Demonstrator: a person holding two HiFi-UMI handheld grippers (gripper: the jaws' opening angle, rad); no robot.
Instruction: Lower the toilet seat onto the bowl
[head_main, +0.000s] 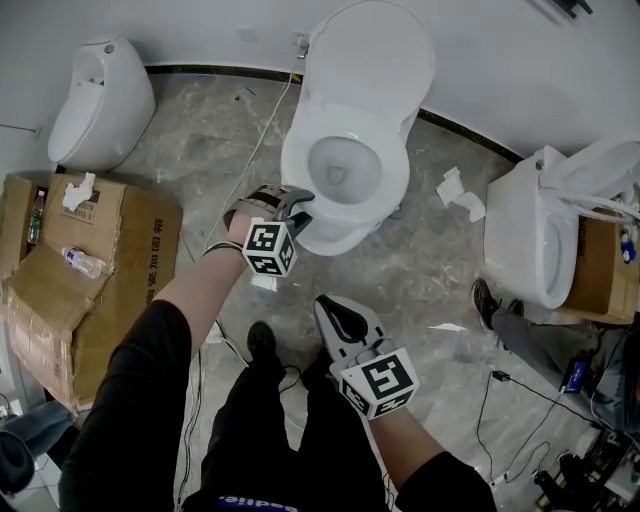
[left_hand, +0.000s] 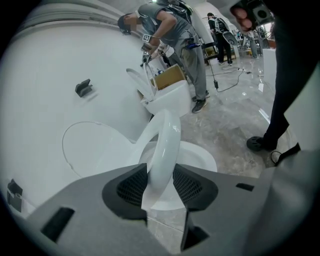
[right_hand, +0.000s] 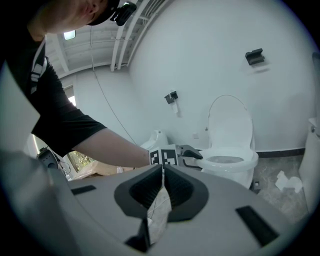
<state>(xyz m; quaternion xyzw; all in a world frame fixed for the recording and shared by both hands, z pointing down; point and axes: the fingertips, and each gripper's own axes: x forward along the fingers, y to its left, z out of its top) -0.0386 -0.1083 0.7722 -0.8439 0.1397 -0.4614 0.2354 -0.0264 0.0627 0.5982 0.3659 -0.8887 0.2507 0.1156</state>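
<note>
A white toilet (head_main: 345, 170) stands against the wall with its lid (head_main: 370, 55) upright. The seat (left_hand: 165, 150) is low over the bowl (left_hand: 200, 155); in the right gripper view it looks about level on the rim (right_hand: 230, 154). My left gripper (head_main: 298, 200) is at the bowl's front left edge. The seat's front edge runs between its jaws (left_hand: 160, 187), which stand open close on either side. From the right gripper view, one finger of the left gripper (right_hand: 197, 156) is above the rim and one below. My right gripper (head_main: 330, 310) hangs back near my legs, shut and empty (right_hand: 162, 170).
A urinal (head_main: 100, 100) hangs at the far left above flattened cardboard boxes (head_main: 90, 260). A second toilet (head_main: 545, 235) stands at the right, where another person (left_hand: 175, 35) bends over it. Crumpled paper (head_main: 460, 195) and cables (head_main: 520, 385) lie on the marble floor.
</note>
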